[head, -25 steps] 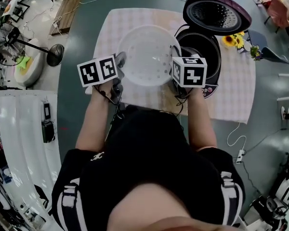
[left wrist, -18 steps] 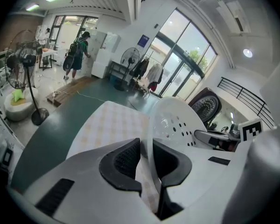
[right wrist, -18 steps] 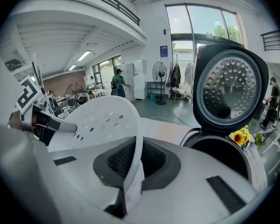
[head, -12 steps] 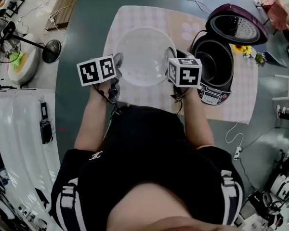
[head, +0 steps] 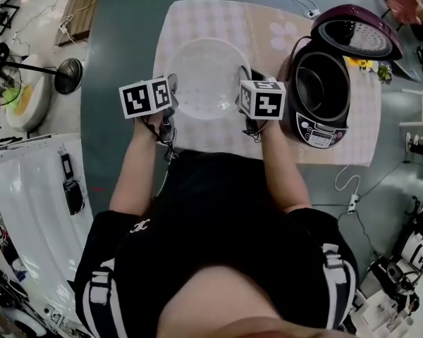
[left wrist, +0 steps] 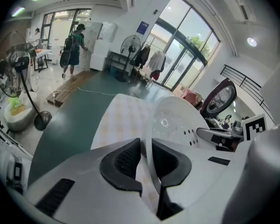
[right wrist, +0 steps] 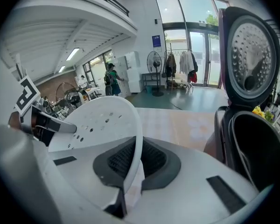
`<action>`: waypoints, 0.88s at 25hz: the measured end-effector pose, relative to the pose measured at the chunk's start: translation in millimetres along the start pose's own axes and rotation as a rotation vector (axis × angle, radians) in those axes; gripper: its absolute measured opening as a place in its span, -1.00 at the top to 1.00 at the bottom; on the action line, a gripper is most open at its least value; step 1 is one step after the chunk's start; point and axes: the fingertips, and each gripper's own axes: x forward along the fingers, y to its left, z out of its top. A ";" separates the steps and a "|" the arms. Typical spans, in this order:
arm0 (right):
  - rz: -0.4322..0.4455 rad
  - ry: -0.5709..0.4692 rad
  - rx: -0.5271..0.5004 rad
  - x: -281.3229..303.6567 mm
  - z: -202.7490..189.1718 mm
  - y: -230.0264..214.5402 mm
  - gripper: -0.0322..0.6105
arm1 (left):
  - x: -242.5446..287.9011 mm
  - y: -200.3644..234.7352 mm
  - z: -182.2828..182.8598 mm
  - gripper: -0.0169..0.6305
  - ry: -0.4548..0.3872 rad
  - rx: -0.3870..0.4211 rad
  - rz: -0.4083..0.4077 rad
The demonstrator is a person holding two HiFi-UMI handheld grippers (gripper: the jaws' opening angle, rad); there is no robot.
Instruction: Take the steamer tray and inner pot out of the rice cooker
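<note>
Checked tablecloth (head: 211, 20) lies under the steamer tray (head: 204, 76), teal floor (head: 120, 69) around.

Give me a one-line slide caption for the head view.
Left tongs and right tongs clamp opposite rims of the white steamer tray over the checked tablecloth, beside the open rice cooker.

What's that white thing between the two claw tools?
The steamer tray: the left gripper and right gripper each pinch its rim on opposite sides, seen in the head view.
</note>
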 end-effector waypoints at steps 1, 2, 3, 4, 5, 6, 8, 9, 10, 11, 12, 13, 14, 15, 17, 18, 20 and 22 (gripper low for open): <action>-0.006 0.000 0.004 7.3 -2.1 2.7 0.86 | 4.5 7.2 0.2 0.82 0.005 0.009 0.000; -0.012 -0.001 0.005 13.9 -4.0 4.0 0.86 | 9.8 12.7 -0.1 0.82 0.010 0.020 -0.001; -0.020 -0.002 0.004 19.7 -6.2 3.8 0.86 | 15.7 16.8 -1.1 0.82 0.015 0.031 -0.003; -0.028 -0.004 0.002 25.1 -8.7 2.8 0.86 | 22.0 19.9 -2.7 0.82 0.021 0.041 -0.004; -0.036 -0.005 -0.002 30.7 -11.3 1.7 0.87 | 28.2 22.9 -4.4 0.82 0.026 0.051 -0.004; -0.042 -0.006 -0.007 36.7 -13.5 0.9 0.86 | 34.2 26.2 -5.8 0.82 0.031 0.061 -0.002; -0.050 -0.006 -0.012 48.6 -16.0 -0.1 0.87 | 45.1 33.2 -6.9 0.82 0.039 0.082 0.004; -0.053 -0.007 -0.014 54.0 -16.4 -1.0 0.86 | 50.4 36.3 -6.4 0.82 0.042 0.091 0.005; -0.058 -0.008 -0.016 59.3 -16.7 -2.5 0.86 | 55.8 38.8 -5.3 0.82 0.044 0.098 0.004; -0.062 -0.011 -0.019 64.8 -17.1 -4.7 0.86 | 61.8 40.9 -3.8 0.82 0.045 0.101 0.001; -0.065 -0.014 -0.021 70.6 -17.7 -7.5 0.87 | 68.3 42.7 -2.2 0.82 0.047 0.101 -0.003; -0.068 -0.016 -0.019 76.8 -18.6 -10.7 0.87 | 75.4 44.6 -0.7 0.82 0.050 0.098 -0.007; -0.070 -0.015 -0.013 83.4 -19.7 -14.0 0.87 | 82.7 46.7 0.6 0.82 0.055 0.095 -0.012; -0.072 -0.012 -0.003 90.2 -20.6 -17.4 0.86 | 89.9 48.8 2.2 0.82 0.061 0.093 -0.015; -0.078 0.004 0.015 103.8 -21.0 -23.9 0.86 | 103.5 52.6 7.0 0.82 0.073 0.098 -0.018; -0.084 0.013 0.021 110.3 -20.8 -27.6 0.86 | 110.2 53.8 9.8 0.82 0.078 0.107 -0.018; -0.101 0.028 0.029 122.0 -21.0 -37.2 0.86 | 124.8 53.6 15.9 0.82 0.086 0.137 -0.020; -0.119 0.036 0.035 133.3 -19.7 -50.2 0.86 | 141.4 50.8 22.8 0.82 0.088 0.166 -0.023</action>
